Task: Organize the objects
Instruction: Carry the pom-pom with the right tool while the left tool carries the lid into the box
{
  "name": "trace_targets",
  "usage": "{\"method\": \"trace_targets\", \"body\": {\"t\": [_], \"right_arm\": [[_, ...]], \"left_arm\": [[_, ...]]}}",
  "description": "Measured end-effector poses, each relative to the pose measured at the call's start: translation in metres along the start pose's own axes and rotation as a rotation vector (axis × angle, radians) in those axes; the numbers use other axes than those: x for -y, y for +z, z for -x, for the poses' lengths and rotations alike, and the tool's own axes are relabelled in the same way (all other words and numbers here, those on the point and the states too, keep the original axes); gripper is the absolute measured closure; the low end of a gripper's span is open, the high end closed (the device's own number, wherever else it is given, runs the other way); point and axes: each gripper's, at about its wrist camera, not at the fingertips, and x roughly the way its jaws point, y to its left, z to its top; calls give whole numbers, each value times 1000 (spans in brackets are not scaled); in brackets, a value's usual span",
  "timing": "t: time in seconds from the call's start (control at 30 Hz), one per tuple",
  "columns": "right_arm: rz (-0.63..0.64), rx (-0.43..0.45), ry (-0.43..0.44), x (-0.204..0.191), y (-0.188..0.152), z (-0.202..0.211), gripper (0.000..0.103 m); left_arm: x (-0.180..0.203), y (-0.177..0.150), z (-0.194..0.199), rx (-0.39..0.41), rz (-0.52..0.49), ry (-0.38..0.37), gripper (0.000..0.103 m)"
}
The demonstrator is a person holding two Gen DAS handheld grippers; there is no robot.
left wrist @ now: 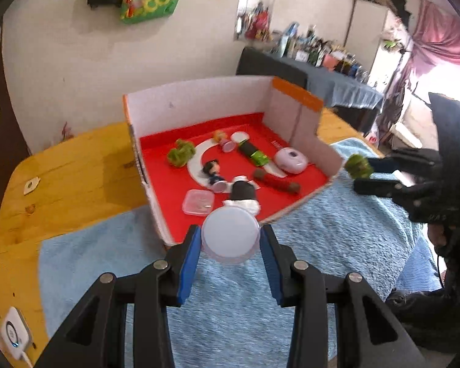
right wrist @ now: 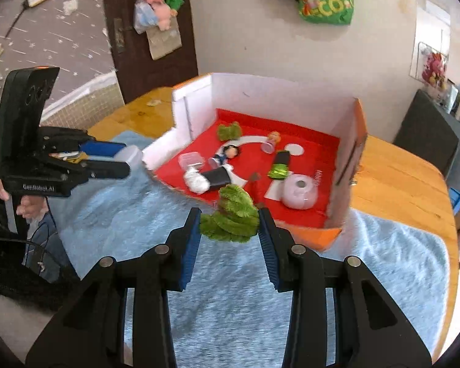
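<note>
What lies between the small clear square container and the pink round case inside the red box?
In the left wrist view, between the square container and the pink case lie a black-and-white doll and a red-and-brown stick.

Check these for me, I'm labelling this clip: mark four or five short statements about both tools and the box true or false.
1. The left tool holds a round white container. True.
2. The right tool is empty. False: it grips a fuzzy green toy.
3. The box has a blue floor. False: red.
4. A pink round case lies in the box. True.
5. The box sits partly on a blue towel. True.
</note>
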Motion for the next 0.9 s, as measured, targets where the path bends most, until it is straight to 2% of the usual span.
{"method": "trace_targets", "body": {"t": [0.23, 0.6, 0.63, 0.9], "right_arm": [[-58, -201, -52, 34, 20, -23, 67], [-122, -394, -66, 57, 36, -52, 67], [-160, -427, -89, 57, 36, -55, 67], [-235, -534, -96, 62, 33, -73, 67]], "left_arm": [[-14, 22, -19, -151, -64, 30, 62], [-14, 50, -49, -385, -174, -29, 62], [-15, 52, -52, -397, -176, -33, 62], [-10, 57, -75, -509, -222, -59, 62]]}}
